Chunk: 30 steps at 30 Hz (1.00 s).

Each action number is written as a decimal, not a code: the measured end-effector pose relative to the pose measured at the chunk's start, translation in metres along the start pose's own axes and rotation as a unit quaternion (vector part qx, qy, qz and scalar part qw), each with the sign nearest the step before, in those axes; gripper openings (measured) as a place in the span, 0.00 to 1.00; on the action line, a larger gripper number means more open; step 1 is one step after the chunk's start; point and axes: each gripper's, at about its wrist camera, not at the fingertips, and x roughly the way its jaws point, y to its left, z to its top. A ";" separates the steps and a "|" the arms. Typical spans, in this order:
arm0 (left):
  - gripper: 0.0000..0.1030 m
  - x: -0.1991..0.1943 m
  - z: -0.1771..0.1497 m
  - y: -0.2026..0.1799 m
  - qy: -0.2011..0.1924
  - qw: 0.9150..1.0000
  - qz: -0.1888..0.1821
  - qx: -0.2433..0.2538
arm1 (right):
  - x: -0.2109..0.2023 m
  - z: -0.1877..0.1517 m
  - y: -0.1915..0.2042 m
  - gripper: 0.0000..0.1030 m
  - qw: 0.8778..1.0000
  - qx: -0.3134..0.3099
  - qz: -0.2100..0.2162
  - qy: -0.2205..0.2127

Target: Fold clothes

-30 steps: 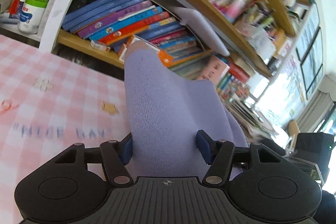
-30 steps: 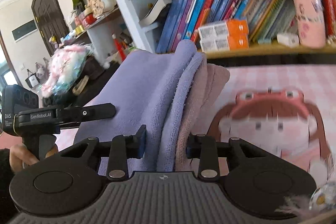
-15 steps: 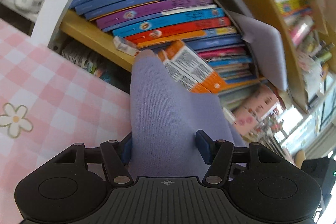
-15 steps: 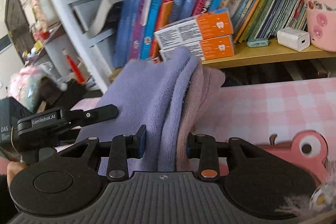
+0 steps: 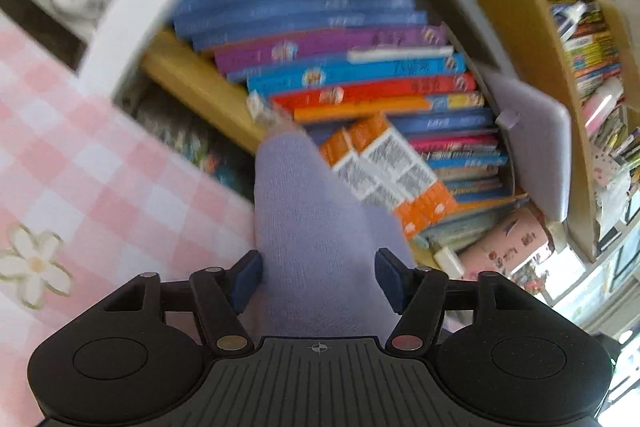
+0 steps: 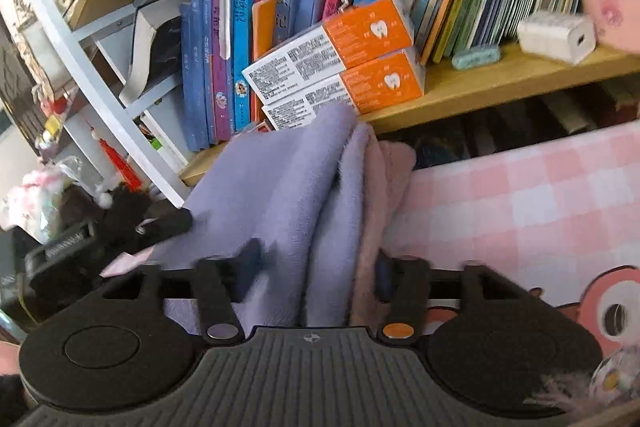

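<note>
A folded lavender garment (image 5: pixel 316 227) lies lengthwise between the fingers of my left gripper (image 5: pixel 318 281). Both blue pads still touch its sides while the jaws are opening. In the right wrist view the same lavender garment (image 6: pixel 280 187) shows several folded layers with a dusty pink layer (image 6: pixel 388 187) on its right side. My right gripper (image 6: pixel 316 273) is opening wide. The stack sits between its pads, and the left pad stands off the cloth. The garment's far end reaches the table's back edge, below the bookshelf.
A pink checked tablecloth (image 6: pixel 520 207) covers the table (image 5: pixel 100 187). Just behind it stands a bookshelf (image 6: pixel 500 83) with upright books and two orange boxes (image 6: pixel 340 67). A white charger (image 6: pixel 556 35) rests on the shelf. The left gripper's black body (image 6: pixel 100 243) shows at the left.
Both grippers have carried the folded garment toward the bookshelf and slightly down. The right jaws have spread from a tight pinch to wide apart. The left jaws look much the same.
</note>
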 end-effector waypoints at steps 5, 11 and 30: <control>0.71 -0.041 -0.015 -0.022 -0.041 0.996 0.026 0.078 | -0.041 -0.020 0.023 0.79 0.996 -0.057 -0.046 -0.042; 0.79 -0.077 -0.046 -0.051 -0.058 0.987 0.058 0.138 | -0.083 -0.053 0.053 0.83 0.988 -0.102 -0.091 -0.066; 0.91 -0.154 -0.125 -0.099 -0.097 0.938 0.175 0.283 | -0.159 -0.127 0.100 1.00 0.965 -0.177 -0.159 -0.111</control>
